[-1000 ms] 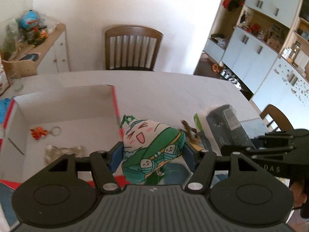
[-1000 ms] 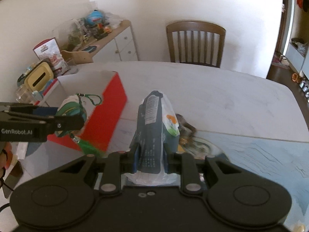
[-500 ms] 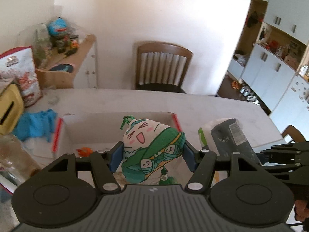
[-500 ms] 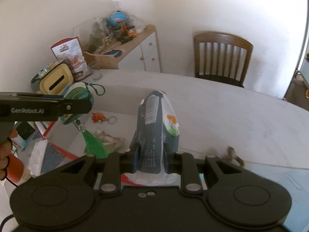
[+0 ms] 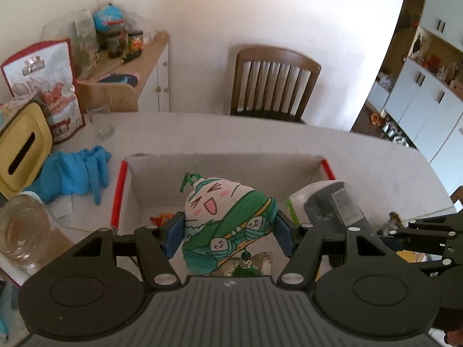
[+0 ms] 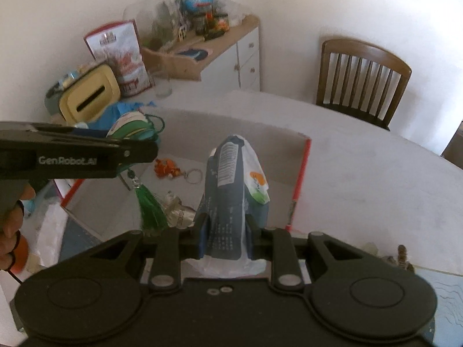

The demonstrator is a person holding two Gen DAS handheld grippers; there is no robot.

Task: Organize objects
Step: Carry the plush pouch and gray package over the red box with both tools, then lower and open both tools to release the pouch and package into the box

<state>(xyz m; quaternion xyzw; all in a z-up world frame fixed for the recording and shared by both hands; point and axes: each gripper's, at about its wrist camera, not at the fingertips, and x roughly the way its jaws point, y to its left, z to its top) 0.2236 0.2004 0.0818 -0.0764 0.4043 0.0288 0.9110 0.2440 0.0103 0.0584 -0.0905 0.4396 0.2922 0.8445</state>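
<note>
My left gripper [image 5: 228, 232] is shut on a green and white plush charm [image 5: 224, 219] with a smiling face and a green tassel [image 6: 150, 205]. It hangs over the open cardboard box [image 5: 225, 163] with red edges. My right gripper [image 6: 225, 238] is shut on a dark blue and white packet [image 6: 234, 199], also over the box [image 6: 277, 144]. The packet [image 5: 332, 205] shows at the right of the left wrist view. In the box lie an orange keychain [image 6: 166, 169] and a clear crinkled wrapper [image 6: 176, 209].
Left of the box lie blue gloves [image 5: 75, 172], a yellow tissue box [image 5: 20, 156], a drinking glass [image 5: 99, 118] and a jar [image 5: 23, 231]. A snack bag [image 5: 52, 86] and a sideboard [image 5: 136, 78] stand behind. A wooden chair [image 5: 272, 84] faces the table's far side.
Both grippers have swung left with their loads, from beside the box to over its inside. The gloves, tissue box and snack bag have come into view.
</note>
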